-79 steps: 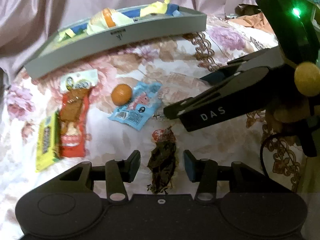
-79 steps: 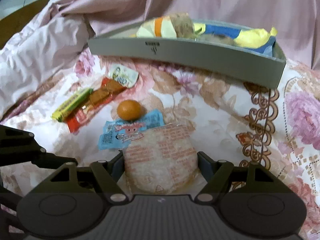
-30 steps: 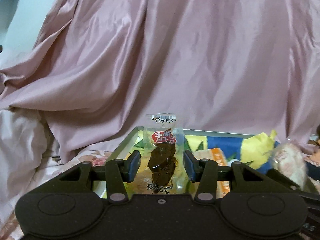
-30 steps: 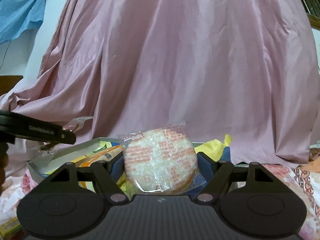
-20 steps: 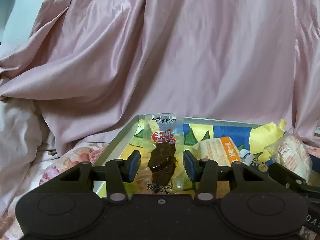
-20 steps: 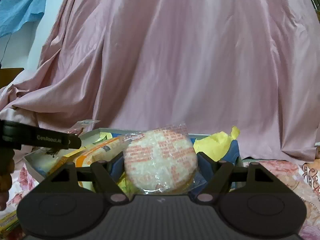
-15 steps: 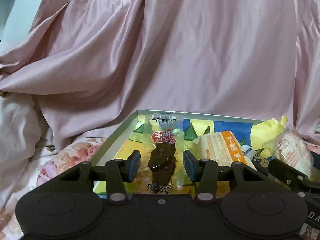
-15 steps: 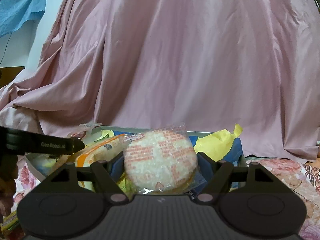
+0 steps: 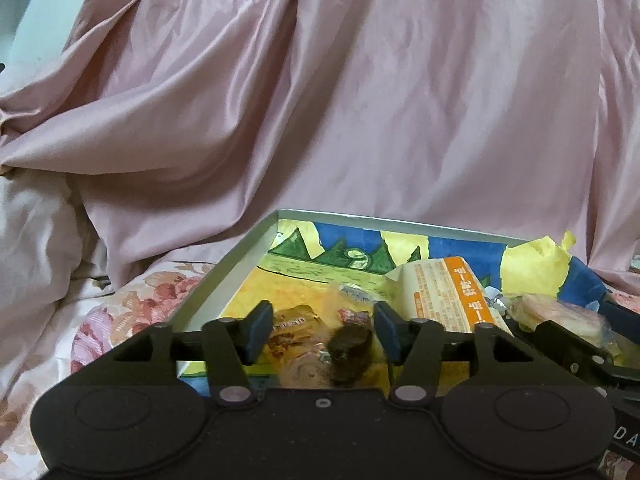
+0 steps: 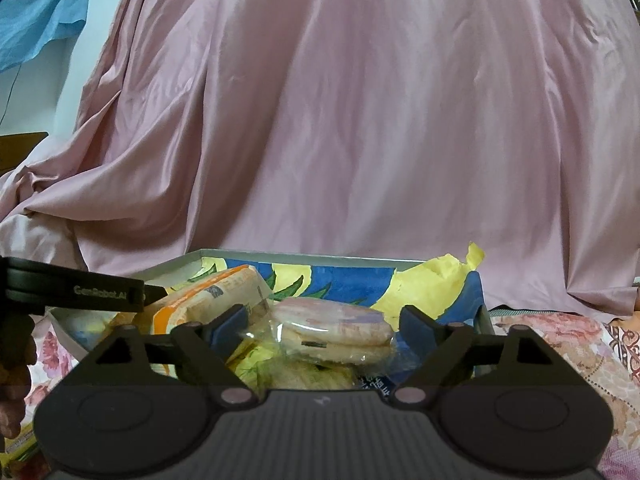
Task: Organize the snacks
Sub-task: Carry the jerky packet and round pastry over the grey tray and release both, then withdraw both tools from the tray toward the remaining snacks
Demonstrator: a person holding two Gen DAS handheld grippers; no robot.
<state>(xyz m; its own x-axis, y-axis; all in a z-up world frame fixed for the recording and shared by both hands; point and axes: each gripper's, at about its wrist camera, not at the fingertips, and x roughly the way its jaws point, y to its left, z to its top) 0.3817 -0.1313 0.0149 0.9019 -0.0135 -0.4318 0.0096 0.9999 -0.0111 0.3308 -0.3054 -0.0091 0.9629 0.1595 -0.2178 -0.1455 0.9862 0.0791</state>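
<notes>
A: Grippers?
B: My left gripper (image 9: 320, 334) and right gripper (image 10: 322, 330) both stood apart; jerky packet (image 9: 350, 346) and rice cake (image 10: 332, 332) lay inside the tray (image 9: 224, 276).
A: Advice?
B: Lifting straight up seemed safest.

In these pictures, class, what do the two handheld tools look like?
Both are black plastic. The left tool and right tool each have two round caps on the body, linkage arms with pale rivets, and dark blue finger pads. One finger's side reads "GenRobot.AI" in white.
</notes>
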